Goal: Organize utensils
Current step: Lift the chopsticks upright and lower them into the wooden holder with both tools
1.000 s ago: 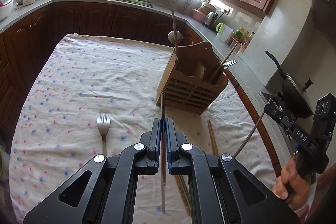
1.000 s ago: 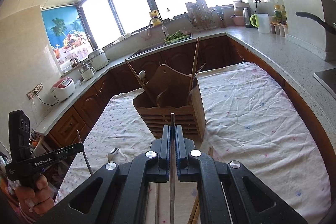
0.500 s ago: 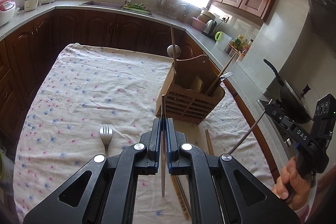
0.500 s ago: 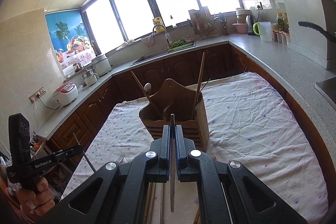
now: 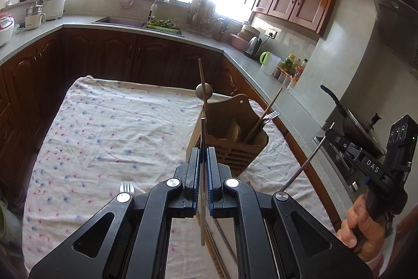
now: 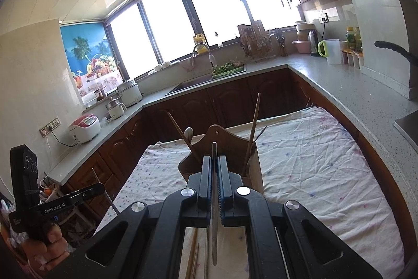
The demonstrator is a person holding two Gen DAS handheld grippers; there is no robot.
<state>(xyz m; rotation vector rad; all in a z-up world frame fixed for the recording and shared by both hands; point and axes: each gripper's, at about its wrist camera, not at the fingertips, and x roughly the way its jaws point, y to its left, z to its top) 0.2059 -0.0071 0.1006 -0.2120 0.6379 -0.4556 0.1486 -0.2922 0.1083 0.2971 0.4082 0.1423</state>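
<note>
Utensils in transit: each gripper carries one metal chopstick toward the wooden holder.

Left gripper (image 5: 202, 169) is clamped on a metal chopstick (image 5: 202, 200), and the right gripper (image 6: 214, 175) pinches another (image 6: 214, 226); both sticks hang clear of the floral tablecloth (image 5: 109, 137). The wooden holder (image 5: 230, 140) stands near the table's far right edge, already holding chopsticks, a spoon and a fork. I judge this the carry step; next, each tip must be lined up over an open compartment and lowered before the jaws let go. A fork (image 5: 127, 187) and more chopsticks lie near the table's near edge, still to be sorted. Dark cabinets, a grey counter and bright windows ring the table.
</note>
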